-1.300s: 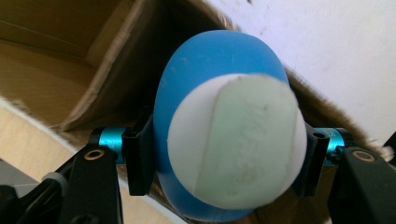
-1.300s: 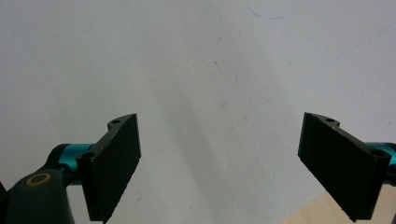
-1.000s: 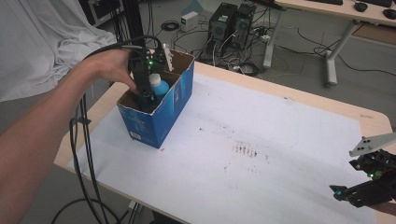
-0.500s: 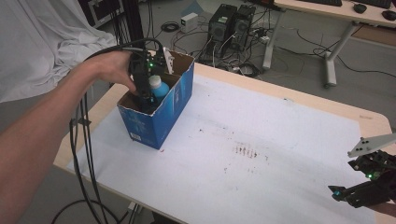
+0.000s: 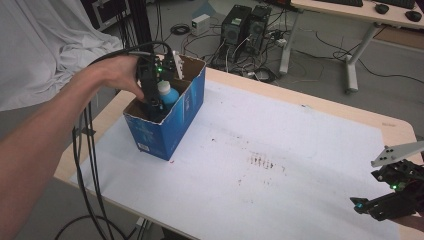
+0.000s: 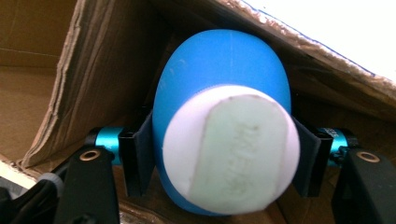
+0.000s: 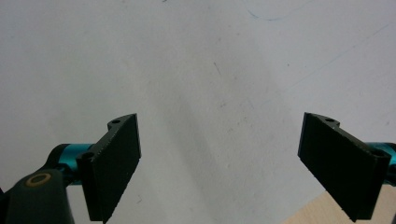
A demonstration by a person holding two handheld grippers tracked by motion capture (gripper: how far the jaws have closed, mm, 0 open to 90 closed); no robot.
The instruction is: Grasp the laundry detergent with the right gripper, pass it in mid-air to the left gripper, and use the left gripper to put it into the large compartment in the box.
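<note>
A blue bottle (image 5: 167, 93) with a white cap (image 6: 231, 149) sits inside an open blue cardboard box (image 5: 177, 122) at the table's far left. My left gripper (image 5: 152, 95) reaches down into the box and is shut on the bottle (image 6: 224, 88), with a black jaw pressed to each side of it. My right gripper (image 5: 387, 205) hovers low over the white sheet at the near right corner. In the right gripper view its jaws stand wide apart with nothing between them (image 7: 219, 163).
A white paper sheet (image 5: 280, 165) covers most of the wooden table (image 5: 395, 131), with dark smudges (image 5: 260, 161) near its middle. Black cables (image 5: 85, 165) hang off the left edge. Behind the table stand computer towers (image 5: 245, 25) and a white cloth (image 5: 45, 45).
The left gripper and bottle have shifted only slightly inside the box. The right gripper stays in place.
</note>
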